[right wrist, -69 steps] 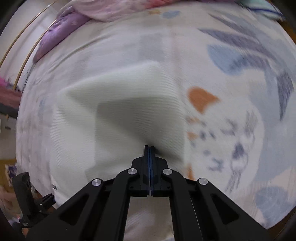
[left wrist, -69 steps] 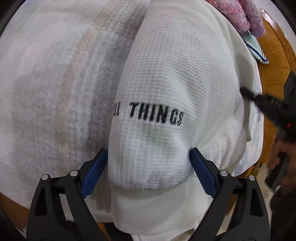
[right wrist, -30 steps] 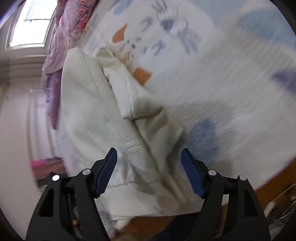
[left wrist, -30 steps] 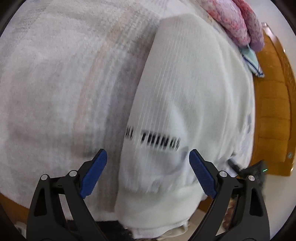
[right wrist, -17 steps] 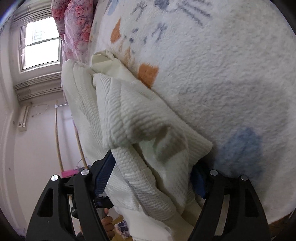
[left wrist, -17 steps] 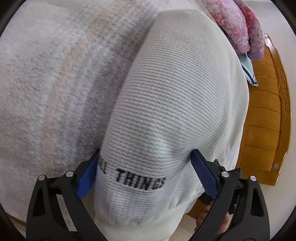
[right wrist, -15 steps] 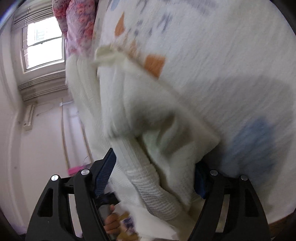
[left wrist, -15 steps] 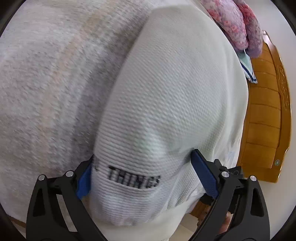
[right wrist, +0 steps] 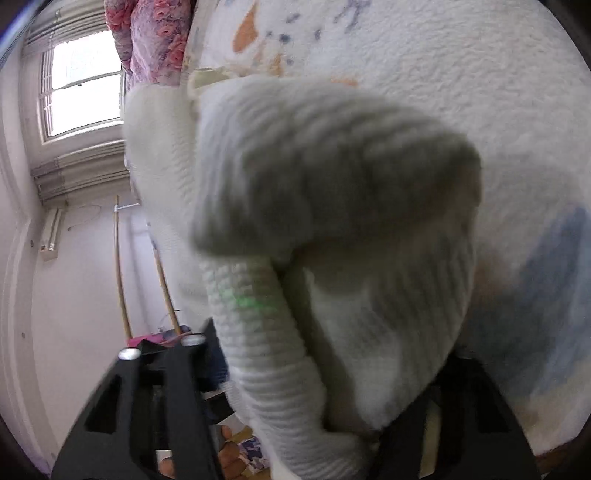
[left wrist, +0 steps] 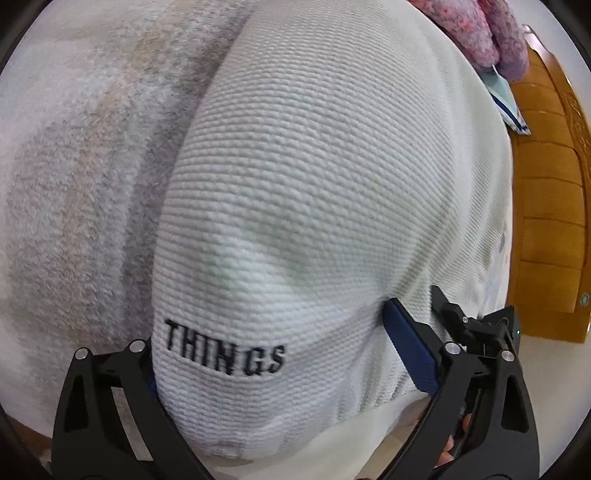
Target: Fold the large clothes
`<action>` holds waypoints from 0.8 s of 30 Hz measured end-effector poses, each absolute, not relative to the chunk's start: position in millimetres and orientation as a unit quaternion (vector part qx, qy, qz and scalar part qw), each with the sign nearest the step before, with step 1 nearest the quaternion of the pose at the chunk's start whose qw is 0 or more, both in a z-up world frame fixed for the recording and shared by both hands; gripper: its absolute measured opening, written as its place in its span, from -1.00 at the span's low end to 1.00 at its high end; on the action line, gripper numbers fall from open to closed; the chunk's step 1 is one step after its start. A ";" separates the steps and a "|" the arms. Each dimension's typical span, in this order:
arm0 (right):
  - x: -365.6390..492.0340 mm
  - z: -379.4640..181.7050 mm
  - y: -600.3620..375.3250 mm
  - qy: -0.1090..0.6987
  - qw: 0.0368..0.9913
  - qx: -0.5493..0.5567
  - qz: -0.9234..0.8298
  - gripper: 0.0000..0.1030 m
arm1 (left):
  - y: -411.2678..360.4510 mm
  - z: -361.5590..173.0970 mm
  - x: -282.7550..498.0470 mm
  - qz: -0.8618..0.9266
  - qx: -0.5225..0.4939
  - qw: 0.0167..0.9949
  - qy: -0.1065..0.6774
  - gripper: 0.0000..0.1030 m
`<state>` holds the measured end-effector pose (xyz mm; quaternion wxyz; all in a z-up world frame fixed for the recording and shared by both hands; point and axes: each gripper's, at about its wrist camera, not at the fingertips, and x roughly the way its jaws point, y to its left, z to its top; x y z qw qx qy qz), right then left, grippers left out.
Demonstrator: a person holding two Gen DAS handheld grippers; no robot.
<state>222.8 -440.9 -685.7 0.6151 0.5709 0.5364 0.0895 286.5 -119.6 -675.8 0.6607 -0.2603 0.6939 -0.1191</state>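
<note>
The white waffle-knit sweater (left wrist: 317, 192) lies folded on a fleece blanket (left wrist: 74, 177) that covers the bed, and it fills most of the left wrist view. Its black lettering "THINGS" (left wrist: 225, 356) sits near the hem, close to the camera. The left gripper (left wrist: 275, 363) has its jaws spread wide, one finger on each side of the near end of the sweater. The blue pad of the right-hand finger (left wrist: 410, 354) shows clearly and lies against the fabric; the left-hand finger is mostly hidden behind the knit. The cloth bulges between the fingers, but they do not pinch it.

To the far right in that view stands a wooden headboard (left wrist: 546, 206), with a pink quilt (left wrist: 480, 26) bunched at the top. Just right of the left gripper's finger, the black body of the other gripper peeps in.

In the right wrist view the picture is blurred. The sweater (right wrist: 332, 206) hangs thick and close in front of the lens, with a ribbed fold (right wrist: 258, 332) running down between the fingers of the right gripper (right wrist: 314, 373). The fingers stand well apart with cloth bundled between them, but the pads are hidden, so I cannot tell whether they grip it. Beyond lies the blanket (right wrist: 461, 66) with orange and blue patches; a window (right wrist: 85, 85) is at the far left.
</note>
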 end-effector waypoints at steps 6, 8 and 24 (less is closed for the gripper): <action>251.9 -625.2 -410.5 0.603 0.687 0.402 0.050 -0.53 | -122.3 -654.9 292.8 -0.132 -0.261 0.664 0.689 0.02; 263.9 -600.9 -397.7 0.610 0.714 0.340 0.042 -0.58 | -130.5 -637.4 297.0 -0.139 -0.245 0.677 0.680 -0.14; 352.4 -486.4 -432.6 0.517 0.823 0.205 0.115 -0.63 | -212.9 -513.8 357.8 -0.168 -0.181 0.793 0.557 -0.32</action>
